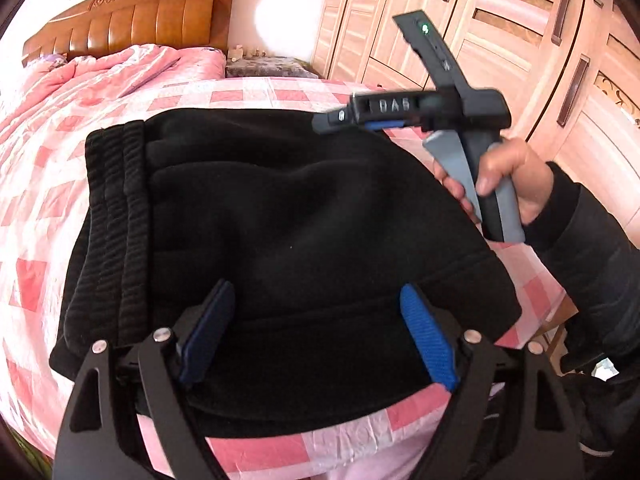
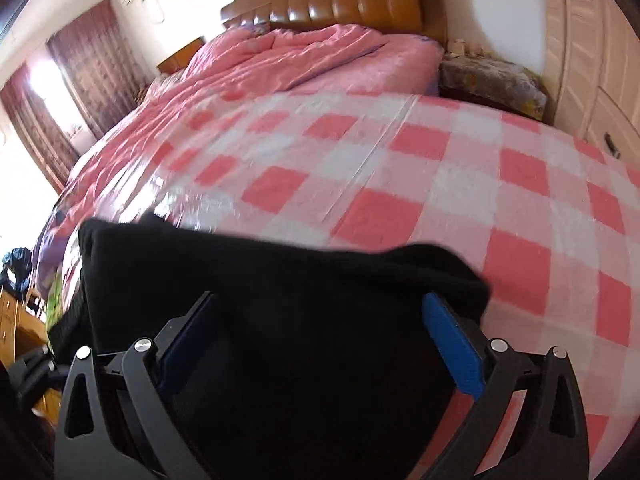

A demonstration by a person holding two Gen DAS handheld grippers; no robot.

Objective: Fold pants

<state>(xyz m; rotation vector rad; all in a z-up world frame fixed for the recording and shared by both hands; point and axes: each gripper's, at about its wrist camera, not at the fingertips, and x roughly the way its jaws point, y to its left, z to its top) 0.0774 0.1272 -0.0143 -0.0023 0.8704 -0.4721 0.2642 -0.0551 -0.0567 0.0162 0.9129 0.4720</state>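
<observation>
The black pants [image 1: 280, 240] lie folded into a thick bundle on the pink-and-white checked sheet [image 1: 248, 96] near the foot of the bed, their ribbed waistband [image 1: 116, 216] stacked along the bundle's left edge in the left wrist view. The left gripper [image 1: 312, 332] hangs just over the near edge of the bundle with its blue pads [image 1: 426, 336] spread wide, nothing between them but the cloth below (whether the tips touch the fabric cannot be told).

Only the left wrist view shows the right gripper [image 1: 362, 118] from outside: it is held above the far right corner of the pants, blurred, by the person's right hand [image 1: 508, 180] in a dark sleeve. Only the right wrist view shows how its fingers stand: parted wide [image 2: 324, 340], with the pants [image 2: 280, 300] filling the space beneath and between them, not pinched.

The right wrist view also gives more of the room: a rumpled pink quilt [image 2: 288, 60] toward the wooden headboard [image 2: 340, 4], dark red curtains [image 2: 80, 64] at a bright window on the left, and a covered bedside stand [image 2: 492, 80]. The left wrist view instead shows the pale wooden wardrobe [image 1: 500, 32] along the right wall.
</observation>
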